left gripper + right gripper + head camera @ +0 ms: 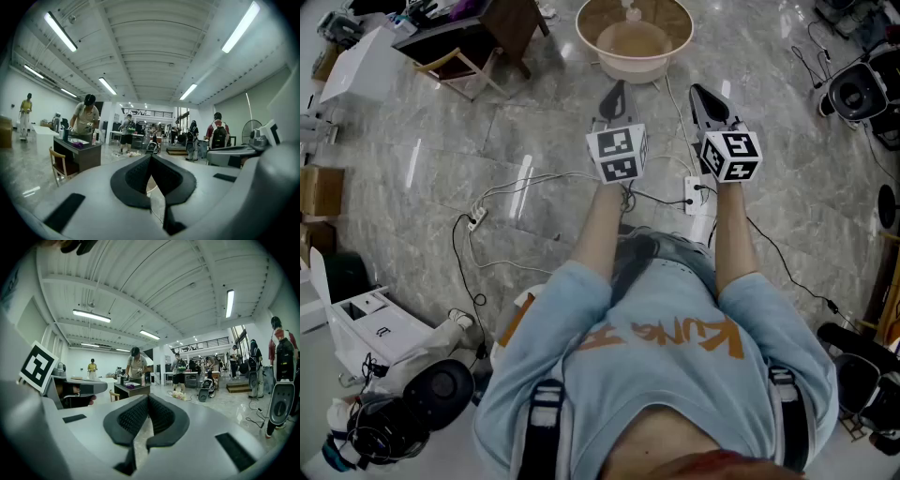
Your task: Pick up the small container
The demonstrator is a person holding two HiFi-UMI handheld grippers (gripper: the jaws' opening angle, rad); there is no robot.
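Above marble floor [534, 131], short of basin [584, 39] rim: left tongs [617, 86], right tongs [701, 92] pressed together (empty).

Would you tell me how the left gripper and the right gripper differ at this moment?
In the head view the left gripper lies directly before the near wall of the beige basin; the right gripper lies off toward its right edge. The left gripper's marker cube bears a different pattern from the right gripper's cube. Both are shut and hold nothing.
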